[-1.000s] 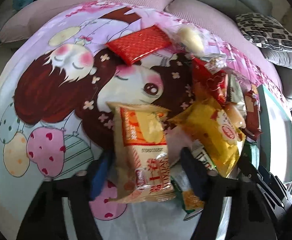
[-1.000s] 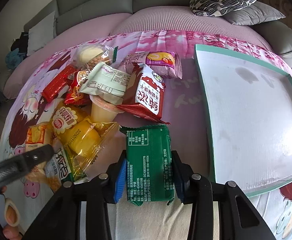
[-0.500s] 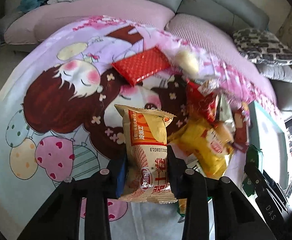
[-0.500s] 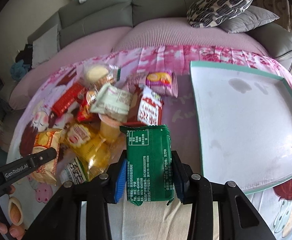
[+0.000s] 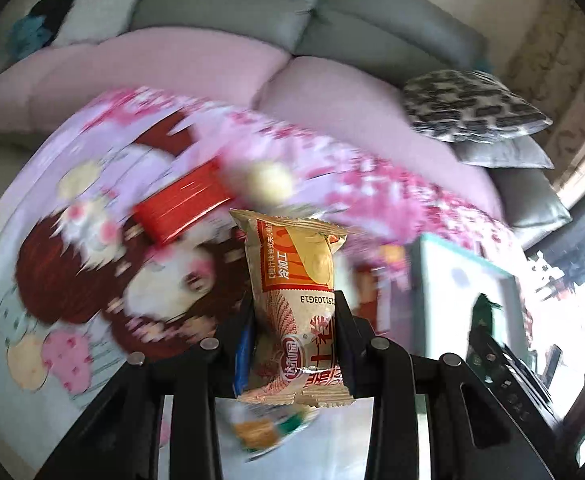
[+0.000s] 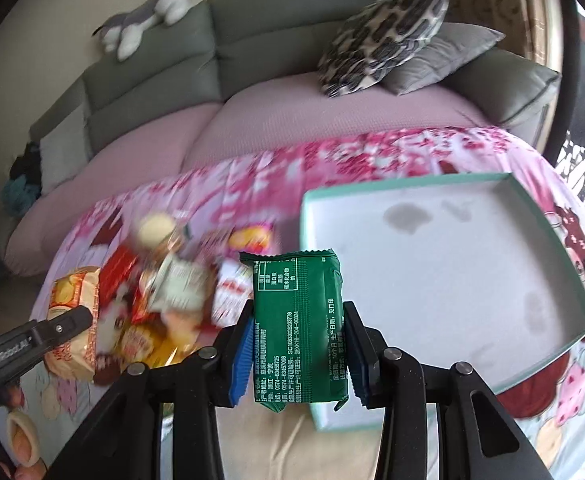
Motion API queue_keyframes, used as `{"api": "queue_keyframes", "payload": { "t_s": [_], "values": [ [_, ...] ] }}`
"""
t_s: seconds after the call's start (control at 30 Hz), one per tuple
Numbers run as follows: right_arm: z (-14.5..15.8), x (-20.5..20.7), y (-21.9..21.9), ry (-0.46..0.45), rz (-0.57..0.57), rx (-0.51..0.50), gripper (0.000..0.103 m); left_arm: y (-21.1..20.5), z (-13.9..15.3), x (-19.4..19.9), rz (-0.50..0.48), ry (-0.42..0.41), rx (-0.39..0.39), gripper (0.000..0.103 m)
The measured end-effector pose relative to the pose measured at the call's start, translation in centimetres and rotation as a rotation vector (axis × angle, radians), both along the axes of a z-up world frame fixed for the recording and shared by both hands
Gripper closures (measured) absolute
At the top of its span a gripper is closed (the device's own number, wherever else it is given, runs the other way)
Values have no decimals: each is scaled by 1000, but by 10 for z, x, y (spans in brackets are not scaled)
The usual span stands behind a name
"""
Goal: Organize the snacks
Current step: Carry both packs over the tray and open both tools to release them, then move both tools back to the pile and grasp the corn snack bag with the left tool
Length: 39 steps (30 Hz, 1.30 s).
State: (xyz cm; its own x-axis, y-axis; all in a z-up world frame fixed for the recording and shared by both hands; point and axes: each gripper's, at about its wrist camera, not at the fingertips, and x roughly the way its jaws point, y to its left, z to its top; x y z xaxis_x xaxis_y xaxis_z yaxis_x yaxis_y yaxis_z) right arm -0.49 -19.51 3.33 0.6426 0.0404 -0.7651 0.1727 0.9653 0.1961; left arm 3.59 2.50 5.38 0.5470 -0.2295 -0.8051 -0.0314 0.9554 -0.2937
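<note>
Green packet [image 6: 298,330] upright, lengthwise between claw pads

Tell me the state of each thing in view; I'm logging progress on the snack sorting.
left gripper: shut on the orange-and-beige snack packet, lifted off the cloth.
right gripper: shut on the green snack packet, lifted.
teal-rimmed tray: lying flat, holds no snacks.
snack pile: loose on the cartoon cloth, unsorted.
red packet: lying flat, apart from the pile.

Cartoon-print cloth [image 6: 392,152] bears snack pile [image 6: 164,304] and tray [image 6: 444,280].
</note>
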Motion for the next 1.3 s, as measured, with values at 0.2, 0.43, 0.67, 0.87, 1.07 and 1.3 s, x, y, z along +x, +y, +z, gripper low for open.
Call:
{"api": "queue_keyframes", "payload": {
  "t_s": [0.2,0.43,0.67,0.87,1.07,1.3],
  "values": [
    [3,20,-51,26,-83,-16,60,-68,10,30,-159,16,-33,66],
    [-10,40,-118,84,-180,-38,60,-148,1,63,-308,66,-33,66],
    [-30,61,-170,138,-252,-69,60,-208,-18,90,-389,88,22,66],
    [-46,77,-195,172,-265,-98,60,-242,-44,108,-421,134,62,66],
    [-55,83,-209,191,-267,-99,60,-257,-57,111,-422,148,68,23],
    [-51,78,-213,188,-276,-74,45,-253,-45,107,-395,135,75,15]
  ]
}}
